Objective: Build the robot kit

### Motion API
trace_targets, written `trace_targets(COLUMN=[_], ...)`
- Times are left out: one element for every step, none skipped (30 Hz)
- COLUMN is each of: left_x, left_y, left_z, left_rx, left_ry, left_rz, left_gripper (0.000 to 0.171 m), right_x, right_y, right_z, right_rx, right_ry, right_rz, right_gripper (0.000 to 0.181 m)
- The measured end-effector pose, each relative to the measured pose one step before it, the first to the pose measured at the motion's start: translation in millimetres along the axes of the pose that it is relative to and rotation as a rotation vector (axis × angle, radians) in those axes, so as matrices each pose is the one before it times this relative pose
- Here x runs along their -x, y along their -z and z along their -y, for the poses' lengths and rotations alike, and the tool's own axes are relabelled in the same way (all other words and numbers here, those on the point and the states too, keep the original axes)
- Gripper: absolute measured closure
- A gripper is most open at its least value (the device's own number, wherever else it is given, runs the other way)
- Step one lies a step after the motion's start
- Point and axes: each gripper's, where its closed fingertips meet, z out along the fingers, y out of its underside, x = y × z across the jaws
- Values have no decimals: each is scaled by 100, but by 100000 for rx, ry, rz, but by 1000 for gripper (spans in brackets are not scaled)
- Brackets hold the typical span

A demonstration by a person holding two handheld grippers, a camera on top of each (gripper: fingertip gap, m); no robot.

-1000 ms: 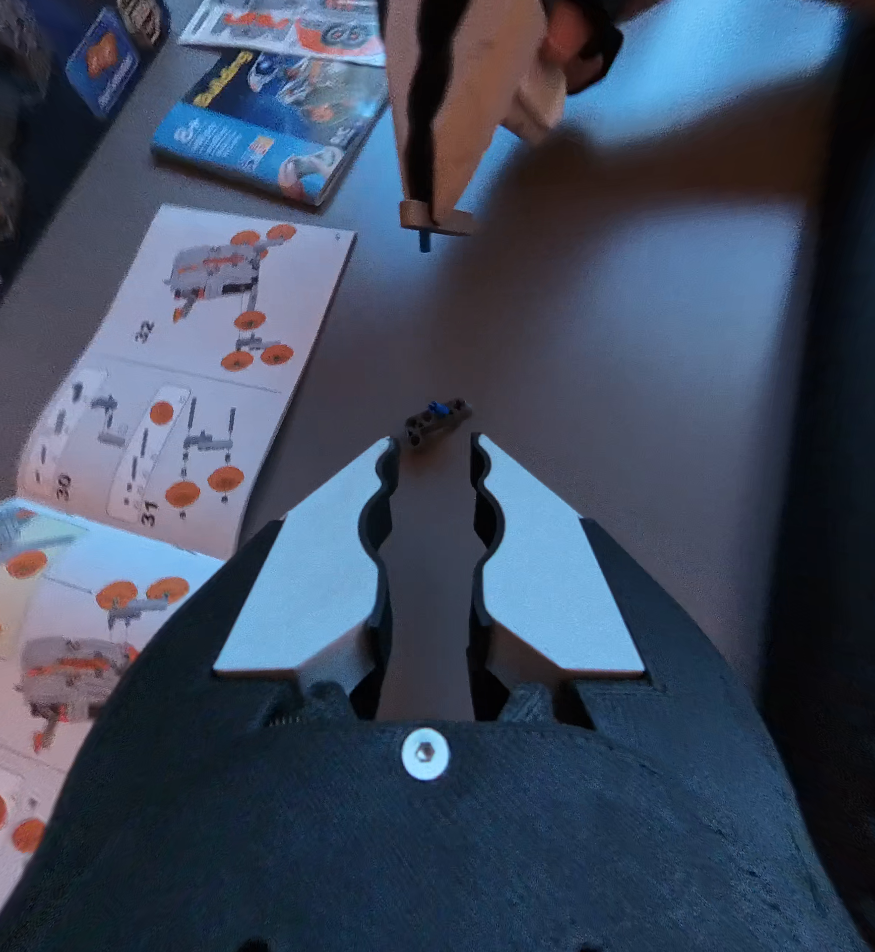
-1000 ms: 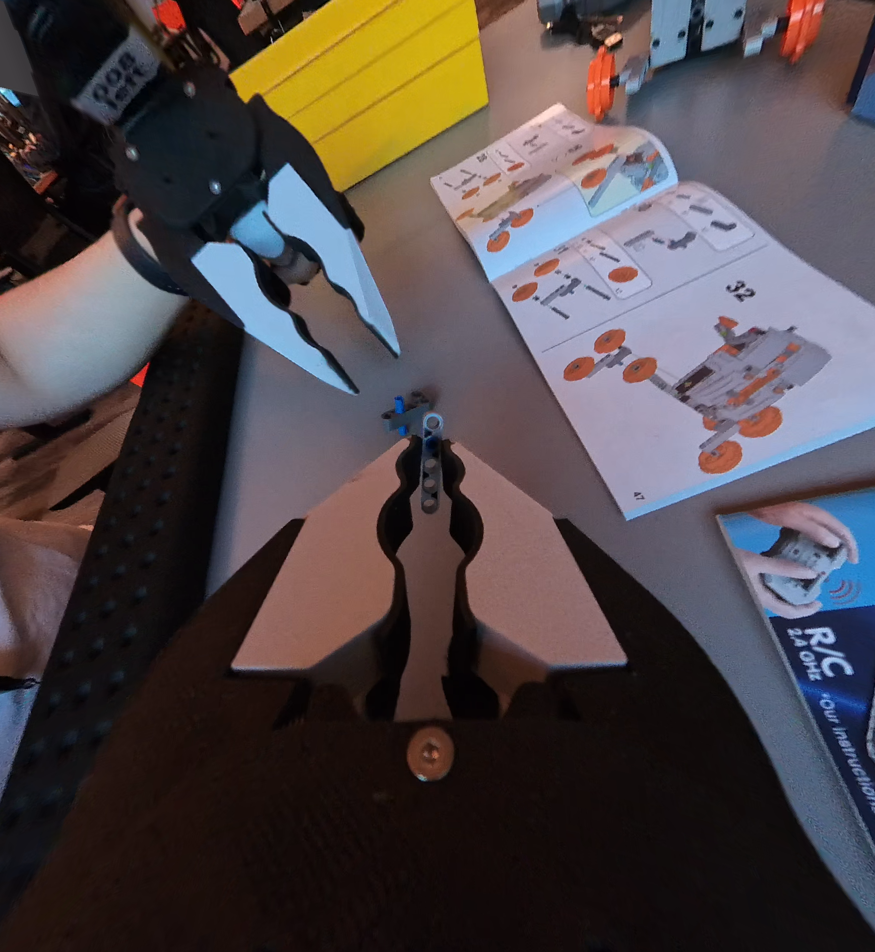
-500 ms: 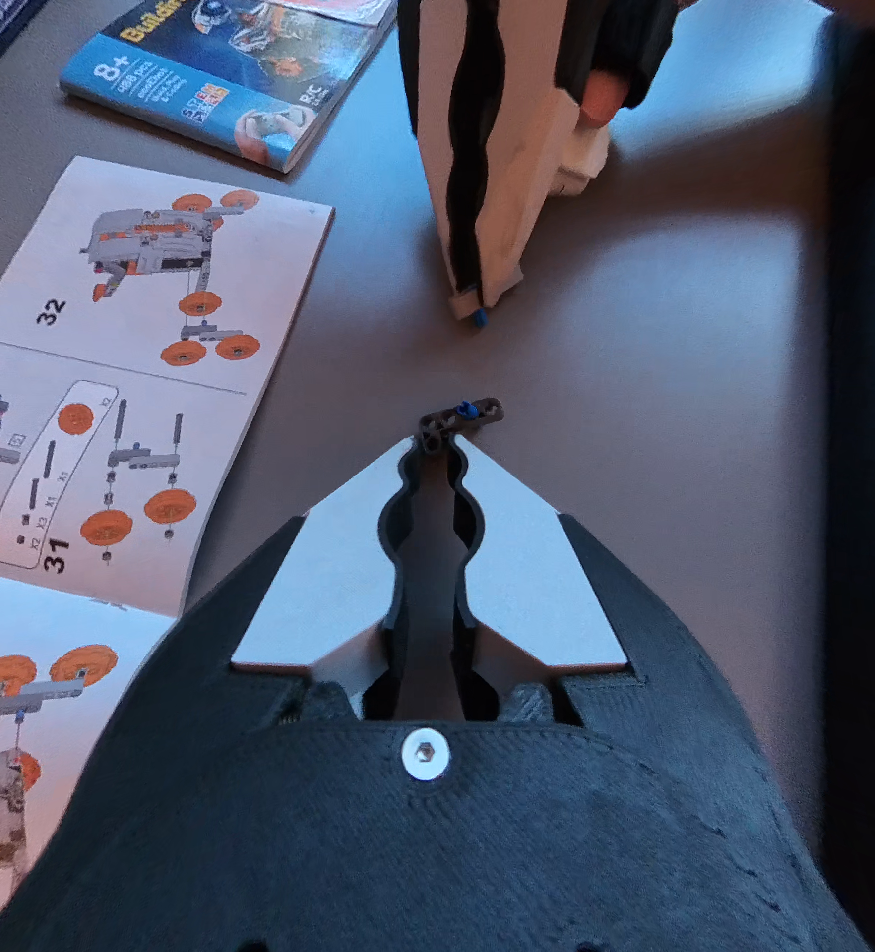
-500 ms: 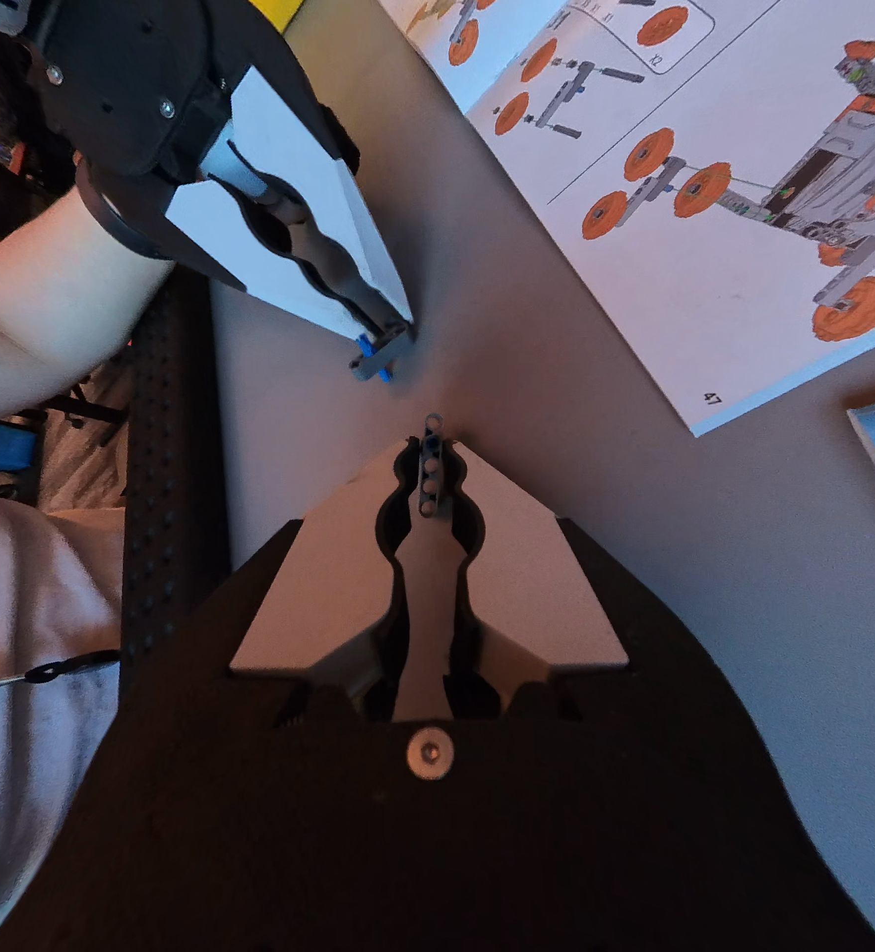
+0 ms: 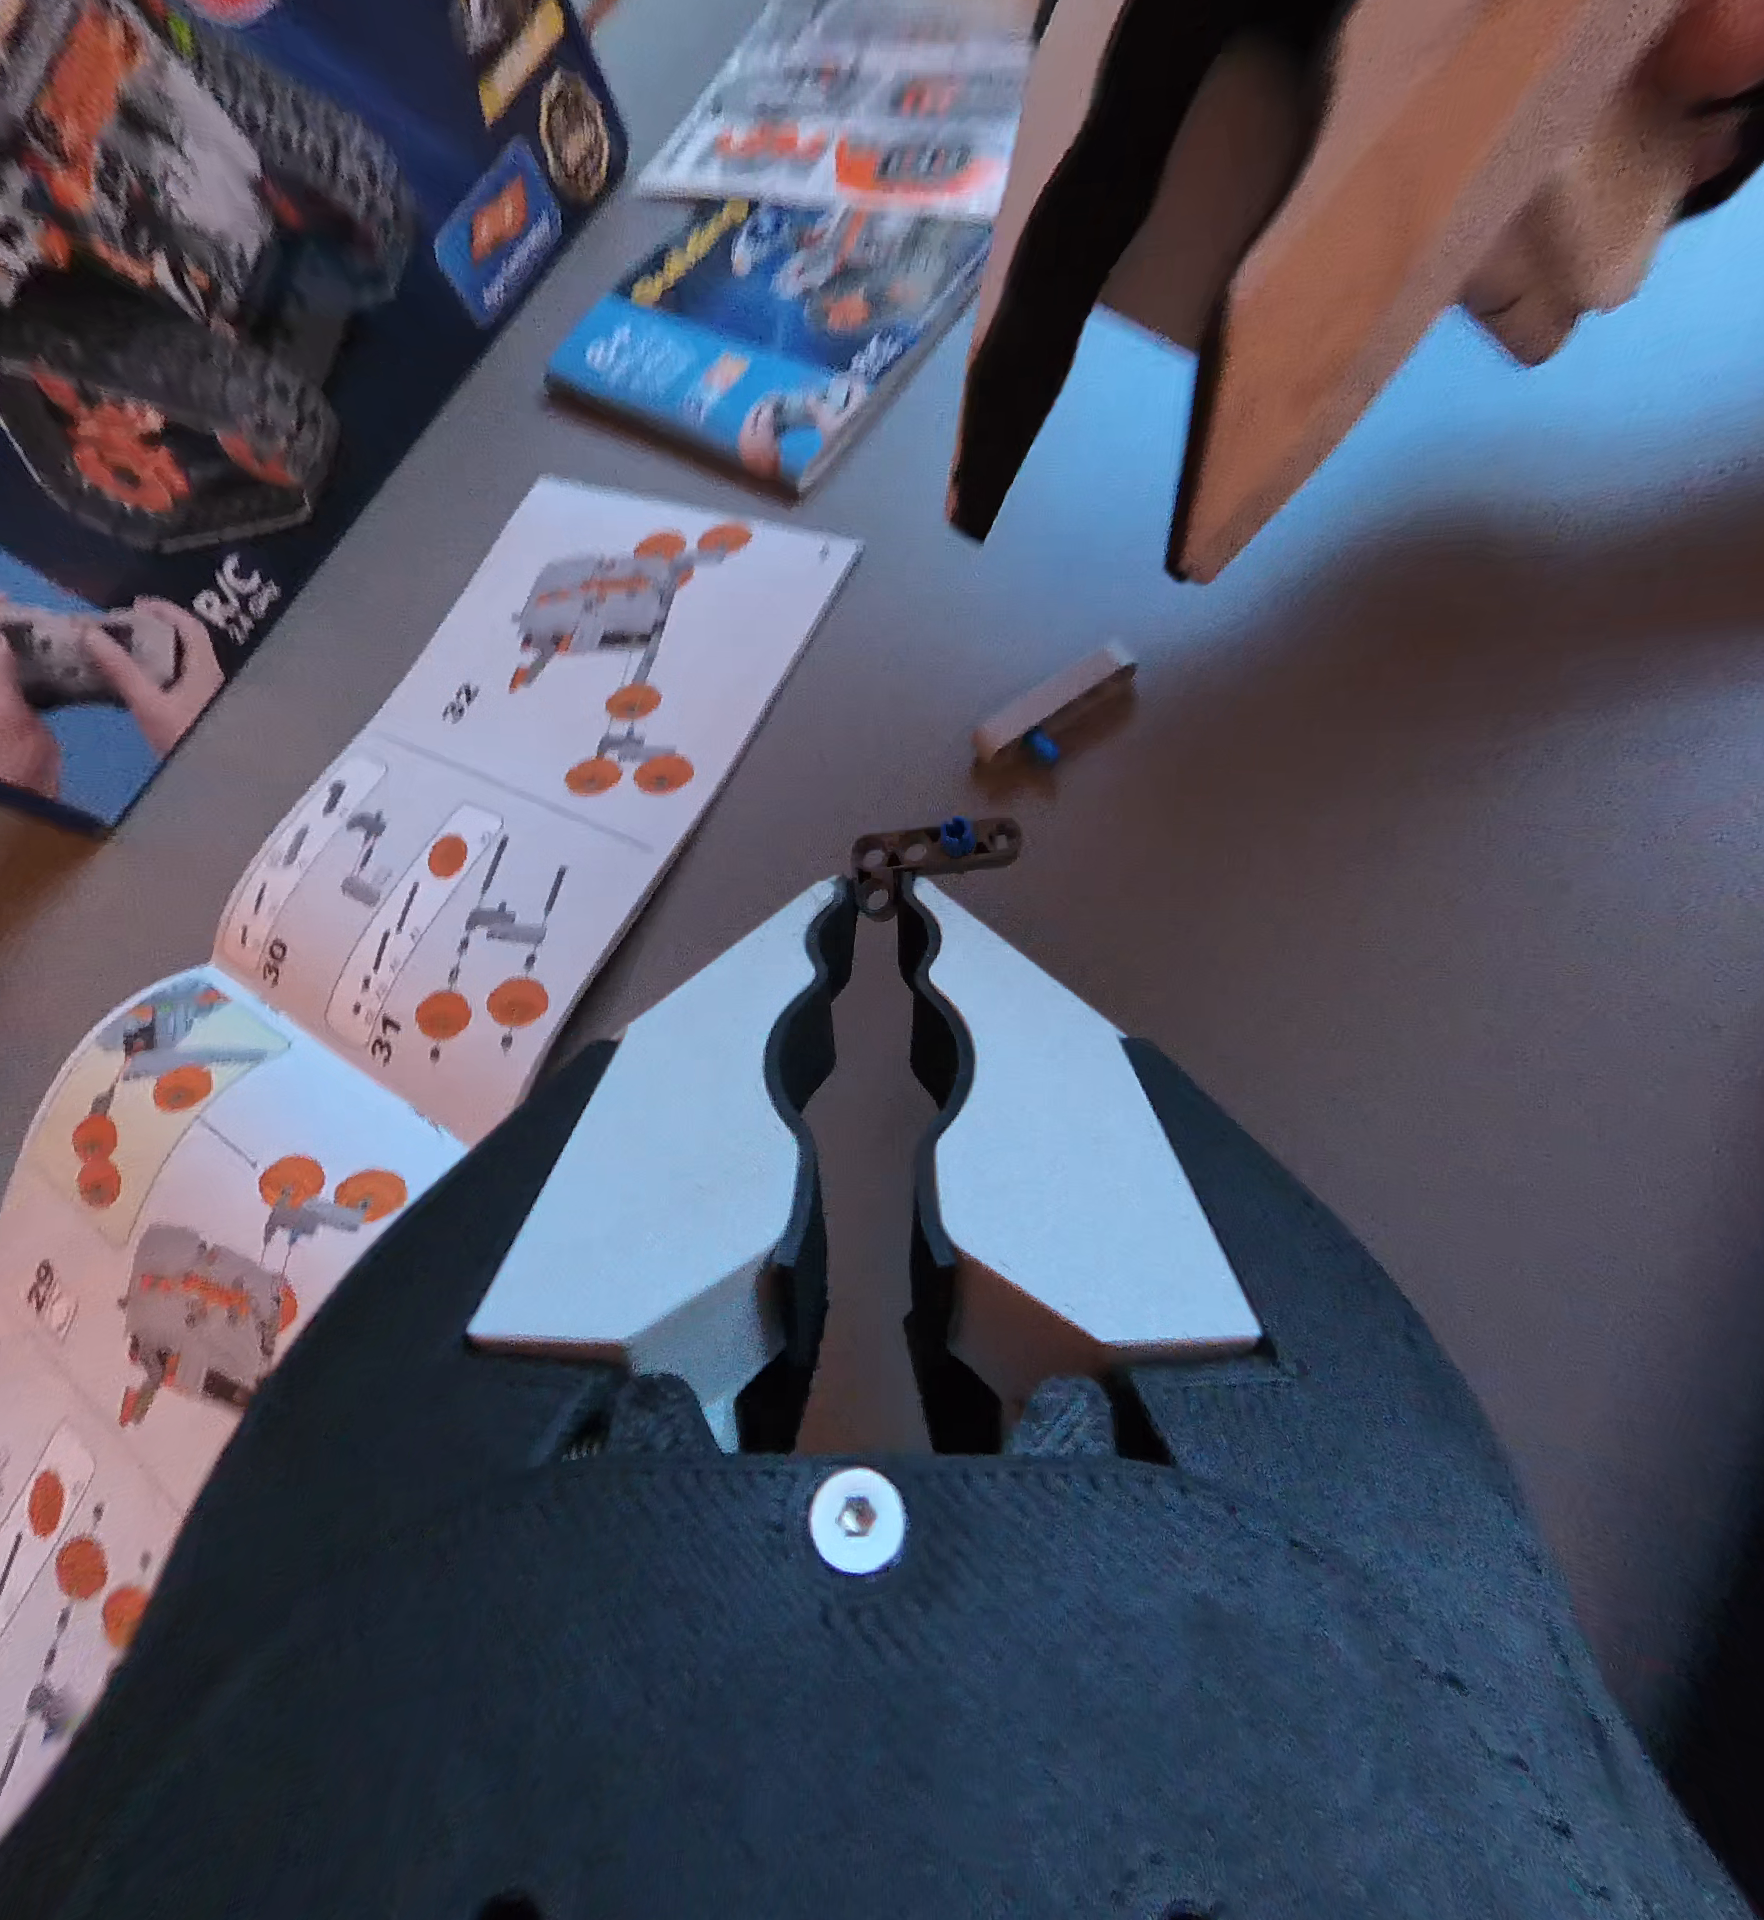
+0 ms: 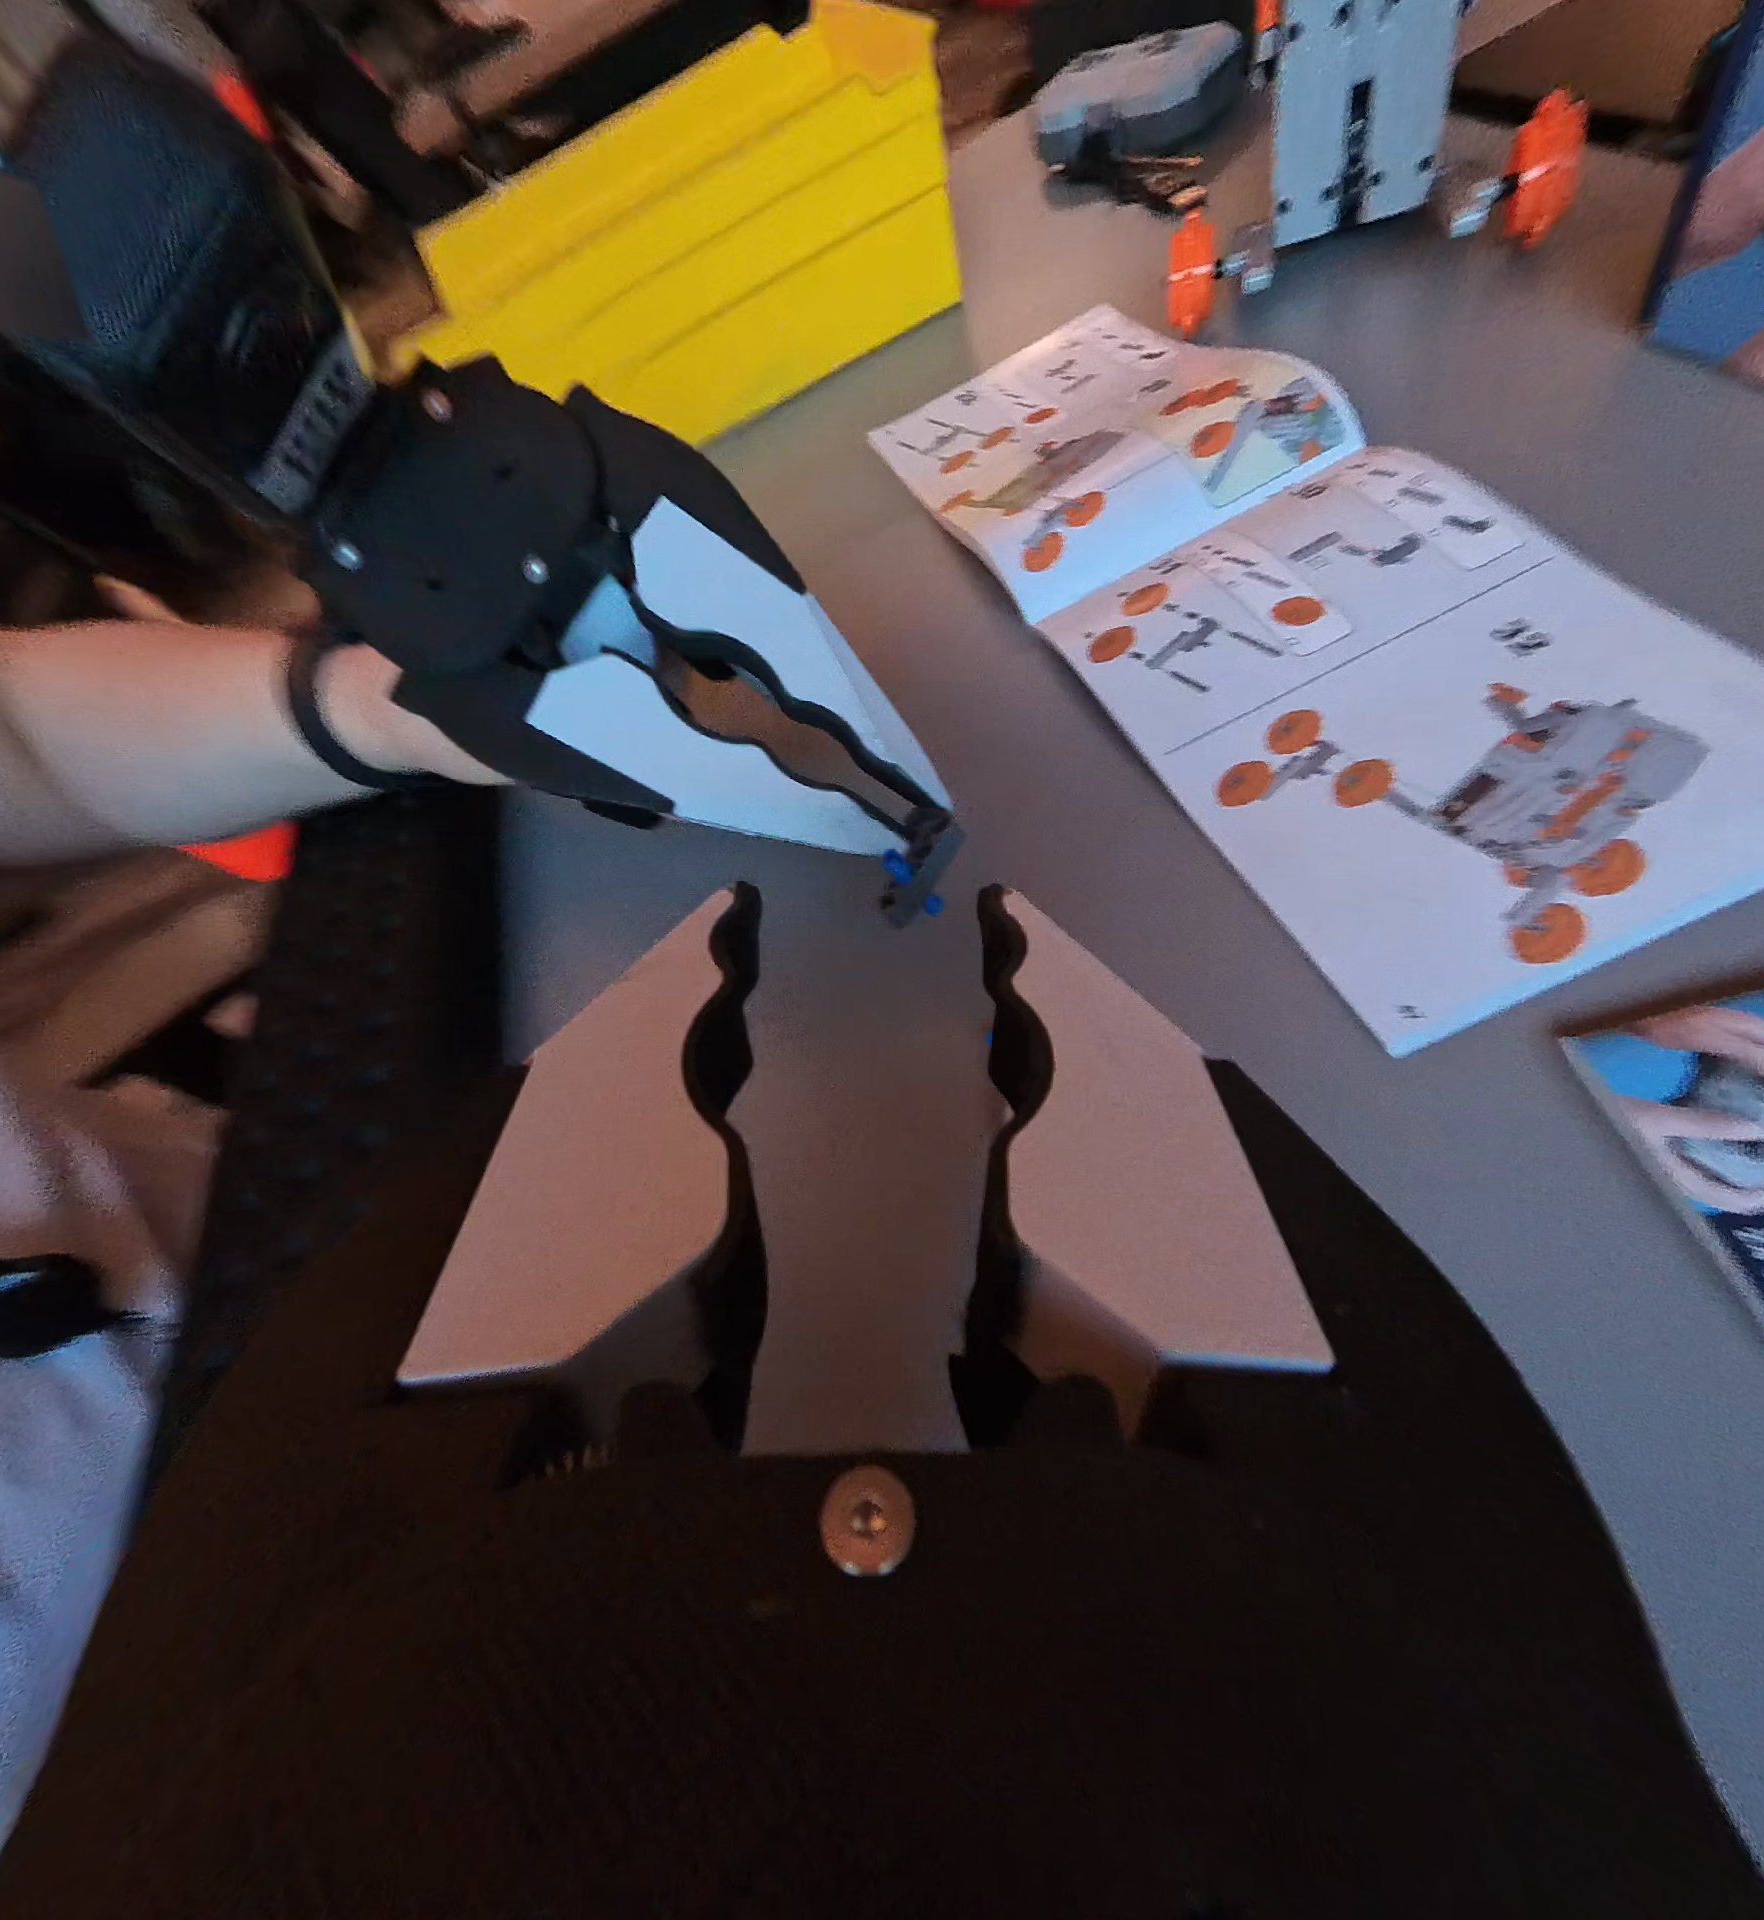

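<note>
A: Left tongs?
B: Pinching the short leg of a dark L-shaped beam with a blue pin; the beam juts past the tips, over the grey surface.
A: Right tongs?
B: Spread wide, nothing between them. A pale beam with a blue pin lies on the surface just beyond, right of the open booklet.

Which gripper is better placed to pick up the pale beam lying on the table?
Right. The right gripper is open and empty, close to the pale beam; the left gripper is shut on the dark angled piece.
</note>
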Motion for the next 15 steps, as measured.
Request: trace_targets(left_x=[148, 222, 282, 343, 291, 247, 186, 258, 466, 487, 349, 248, 267, 206, 225], left_y=[-127, -41, 3, 68, 79, 96, 102, 136, 192, 223, 265, 363, 451, 491, 535], left_z=[-423, -248, -255, -228, -214, -184, -172, -177, -174, -217, 6, 338, 439, 495, 599], left_rx=[3164, 1861, 2014, 1570, 1297, 963, 744, 780, 537, 944, -722, -3498, -4024, -3723, -4346], left_ry=[786, 1334, 1385, 1066, 1247, 1267, 947, 1058, 841, 675, 998, 1884, 2647, 1440, -812], left_rz=[1025, 1007, 1143, 1505, 1026, 553, -61, -78, 867, 665, -444, -1139, -1073, -1316, -342], left_gripper=[166, 166, 166, 166, 166, 166, 166, 166, 166, 166, 166, 167, 167, 167, 167], right_x=[-112, 56, 232, 227, 336, 446, 195, -78, 8, 56, 97, 210, 273, 133, 300], right_y=[-88, -216, -386, -484, -520, -496, -441, -349, -311, -358, -418, -312, -116, 78, 210], right_z=[-48, 77, 62, -19, -3, 82, 111, 197, 322, 258, 149, 305, 617, 664, 691], right_rx=[776, 249, 777, 1761, 1718, 1000, 889, 382, -356, 267, 922, -757, -3521, -3649, -3465], right_ry=[7084, 7904, 6882, 5045, 3678, 2934, 1930, 1854, 1486, -650, -2401, -3395, -4830, -7658, -10491], right_rz=[-7772, -7527, -6247, -5261, -3412, -1470, -1964, -2656, -1195, 192, 1687, 3343, 4612, 4686, 7031], right_gripper=[140, 140, 142, 143, 144, 145, 148, 151, 152, 153, 153, 153, 153, 153, 153])
